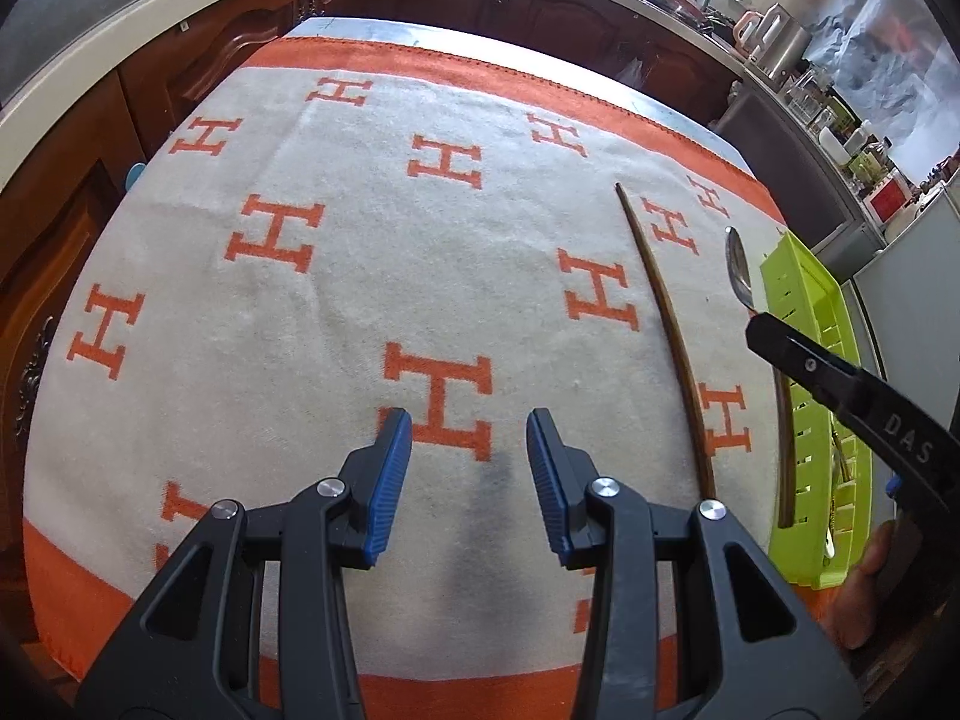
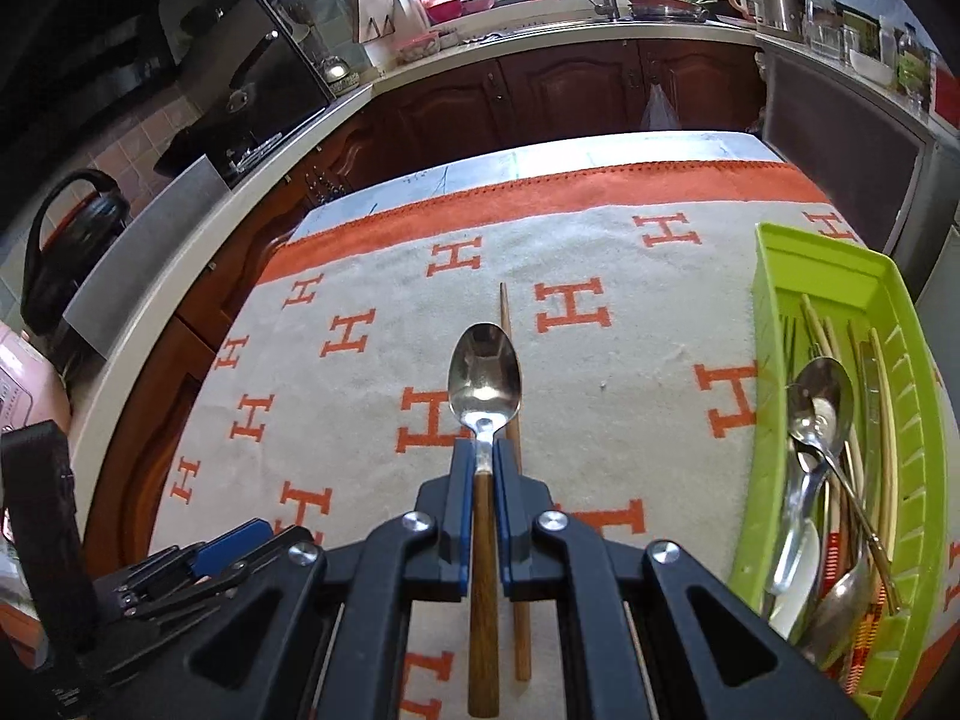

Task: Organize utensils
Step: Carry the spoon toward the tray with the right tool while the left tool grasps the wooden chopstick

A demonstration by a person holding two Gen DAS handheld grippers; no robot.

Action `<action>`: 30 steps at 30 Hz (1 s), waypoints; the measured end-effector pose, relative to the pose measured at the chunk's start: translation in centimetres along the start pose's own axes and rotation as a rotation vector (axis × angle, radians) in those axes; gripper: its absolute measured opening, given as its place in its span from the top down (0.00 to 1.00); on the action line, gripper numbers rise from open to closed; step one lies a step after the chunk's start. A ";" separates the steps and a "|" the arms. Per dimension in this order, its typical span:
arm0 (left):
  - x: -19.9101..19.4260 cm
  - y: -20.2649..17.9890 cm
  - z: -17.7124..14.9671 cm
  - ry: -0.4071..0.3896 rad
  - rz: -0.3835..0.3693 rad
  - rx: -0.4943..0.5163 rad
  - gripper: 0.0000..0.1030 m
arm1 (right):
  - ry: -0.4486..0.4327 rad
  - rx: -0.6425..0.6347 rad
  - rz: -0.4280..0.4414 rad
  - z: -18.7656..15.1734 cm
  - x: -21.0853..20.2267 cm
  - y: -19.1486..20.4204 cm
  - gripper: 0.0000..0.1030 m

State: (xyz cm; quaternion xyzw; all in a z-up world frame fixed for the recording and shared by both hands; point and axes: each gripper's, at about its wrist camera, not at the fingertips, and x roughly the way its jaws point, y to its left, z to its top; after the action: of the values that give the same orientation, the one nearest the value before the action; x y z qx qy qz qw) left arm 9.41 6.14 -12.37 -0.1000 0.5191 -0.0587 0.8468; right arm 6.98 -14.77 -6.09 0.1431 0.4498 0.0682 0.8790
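Observation:
My right gripper (image 2: 485,456) is shut on a wooden-handled metal spoon (image 2: 486,372), bowl pointing away, held over the H-patterned cloth (image 2: 630,396). A single brown chopstick (image 2: 507,324) lies on the cloth just beneath it. To the right stands a green utensil tray (image 2: 774,360) holding several spoons, forks and chopsticks. In the left wrist view my left gripper (image 1: 468,426) is open over bare cloth with nothing between its fingers. The chopstick (image 1: 666,330), spoon (image 1: 738,270), tray (image 1: 780,276) and right gripper (image 1: 765,330) sit to its right.
Dark wooden cabinets (image 2: 570,90) and a pale counter (image 2: 540,30) with a sink, kettle and bottles ring the table. The table's far edge (image 2: 540,162) shows beyond the cloth's orange border. A black appliance (image 2: 66,240) stands on the counter at left.

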 end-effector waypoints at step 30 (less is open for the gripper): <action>7.2 -15.2 2.0 0.014 0.170 0.198 0.65 | -0.080 0.313 -0.160 -0.6 -4.7 -16.7 0.93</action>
State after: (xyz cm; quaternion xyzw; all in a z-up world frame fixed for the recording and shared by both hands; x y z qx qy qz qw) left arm 14.59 -9.94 -14.24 0.0290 0.5233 -0.0384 0.8508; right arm 3.64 -31.69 -8.05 0.2446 0.4297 -0.0785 0.8656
